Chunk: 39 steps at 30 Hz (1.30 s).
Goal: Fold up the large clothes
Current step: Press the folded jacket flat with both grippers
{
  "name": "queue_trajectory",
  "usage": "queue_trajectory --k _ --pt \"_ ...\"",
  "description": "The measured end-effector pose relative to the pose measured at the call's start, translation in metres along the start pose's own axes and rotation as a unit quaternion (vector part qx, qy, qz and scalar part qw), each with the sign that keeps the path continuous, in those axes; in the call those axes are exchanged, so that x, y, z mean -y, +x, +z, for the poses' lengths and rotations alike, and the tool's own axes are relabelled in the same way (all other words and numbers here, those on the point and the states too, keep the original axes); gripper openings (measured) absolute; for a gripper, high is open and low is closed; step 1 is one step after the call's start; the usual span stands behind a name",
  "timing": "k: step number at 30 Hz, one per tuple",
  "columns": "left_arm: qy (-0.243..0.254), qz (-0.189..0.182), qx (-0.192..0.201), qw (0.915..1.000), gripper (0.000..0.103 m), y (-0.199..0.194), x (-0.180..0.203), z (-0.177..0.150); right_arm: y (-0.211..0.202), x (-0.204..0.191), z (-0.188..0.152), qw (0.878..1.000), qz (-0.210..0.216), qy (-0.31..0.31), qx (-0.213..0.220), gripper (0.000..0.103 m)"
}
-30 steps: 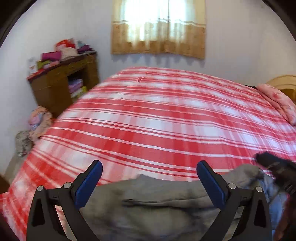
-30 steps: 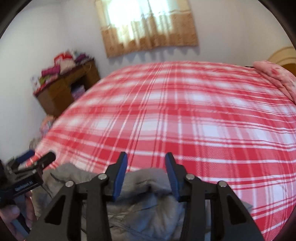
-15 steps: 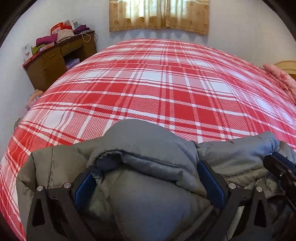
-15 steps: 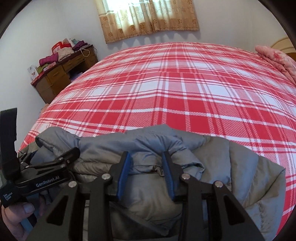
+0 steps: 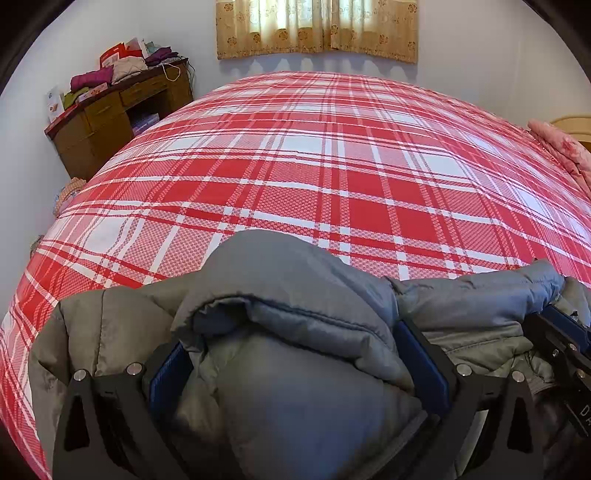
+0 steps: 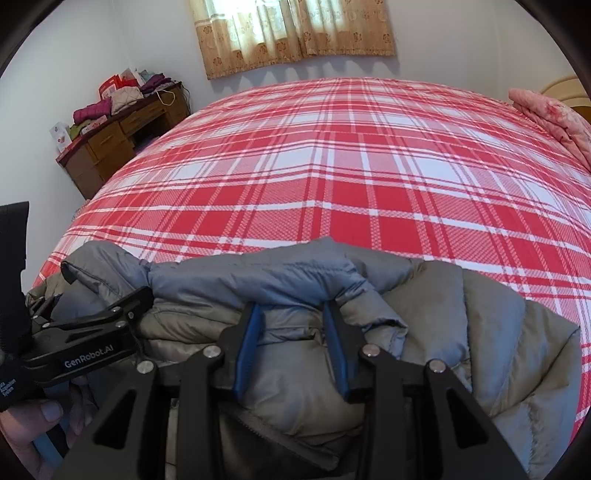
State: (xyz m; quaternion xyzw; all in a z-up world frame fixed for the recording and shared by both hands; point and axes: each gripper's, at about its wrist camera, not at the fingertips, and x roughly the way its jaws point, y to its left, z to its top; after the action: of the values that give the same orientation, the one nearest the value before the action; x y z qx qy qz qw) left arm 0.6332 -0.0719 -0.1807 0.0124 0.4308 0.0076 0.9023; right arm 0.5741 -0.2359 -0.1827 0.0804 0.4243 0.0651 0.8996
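A puffy grey jacket lies bunched along the near edge of the red-and-white plaid bed. My left gripper stands wide, and a thick fold of the jacket fills the gap and presses against both blue pads. At the right edge of this view the right gripper's fingers sit on the same garment. In the right wrist view, my right gripper is narrowly shut on a ridge of the jacket near its upper edge. A hand holds the other tool at the lower left.
The plaid sheet stretches flat beyond the jacket. A wooden desk piled with clothes stands at the far left wall. A pink quilt lies at the bed's right end. A curtained window is behind.
Both grippers came down with the jacket, which now rests on the bed's near edge and fills the lower views. Over the last half second nothing shifted.
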Motion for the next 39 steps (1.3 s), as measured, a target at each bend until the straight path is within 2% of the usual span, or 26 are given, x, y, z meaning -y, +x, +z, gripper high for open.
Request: queue_trajectory --k 10,13,16,20,22,26,27,30,39 --pt "-0.010 -0.003 0.009 0.9999 0.102 -0.005 -0.004 0.002 0.002 -0.003 -0.002 1.000 -0.009 -0.006 0.006 0.038" --pt "-0.031 0.001 0.043 0.9986 0.102 -0.027 -0.014 0.004 -0.005 -0.005 -0.005 0.999 -0.021 -0.011 0.029 0.036" --pt "-0.037 -0.007 0.073 0.9966 0.102 -0.052 -0.015 0.012 -0.020 -0.007 -0.008 0.997 -0.028 -0.015 0.074 0.035" --pt "-0.009 -0.046 0.098 0.9941 0.102 -0.072 0.006 0.026 -0.032 -0.004 -0.010 0.993 -0.049 -0.008 0.108 0.035" --pt "0.012 -0.068 0.084 0.9941 0.102 -0.062 0.023 0.027 -0.030 0.000 -0.009 0.994 -0.051 0.003 0.101 0.035" --pt "0.027 -0.026 0.026 0.9990 0.102 -0.018 0.033 0.014 -0.013 0.006 -0.004 0.997 -0.045 0.019 0.054 0.034" --pt "0.020 -0.032 0.021 0.9991 0.102 -0.012 0.030 0.011 -0.011 0.007 -0.003 0.998 -0.043 0.019 0.050 0.034" --pt "0.017 -0.036 0.022 0.9990 0.102 -0.008 0.028 0.007 -0.007 0.009 -0.004 0.998 -0.037 0.024 0.037 0.034" --pt "0.032 -0.016 0.012 0.9993 0.102 -0.001 0.034 0.004 -0.004 0.007 -0.007 0.999 -0.038 0.023 0.027 0.034"
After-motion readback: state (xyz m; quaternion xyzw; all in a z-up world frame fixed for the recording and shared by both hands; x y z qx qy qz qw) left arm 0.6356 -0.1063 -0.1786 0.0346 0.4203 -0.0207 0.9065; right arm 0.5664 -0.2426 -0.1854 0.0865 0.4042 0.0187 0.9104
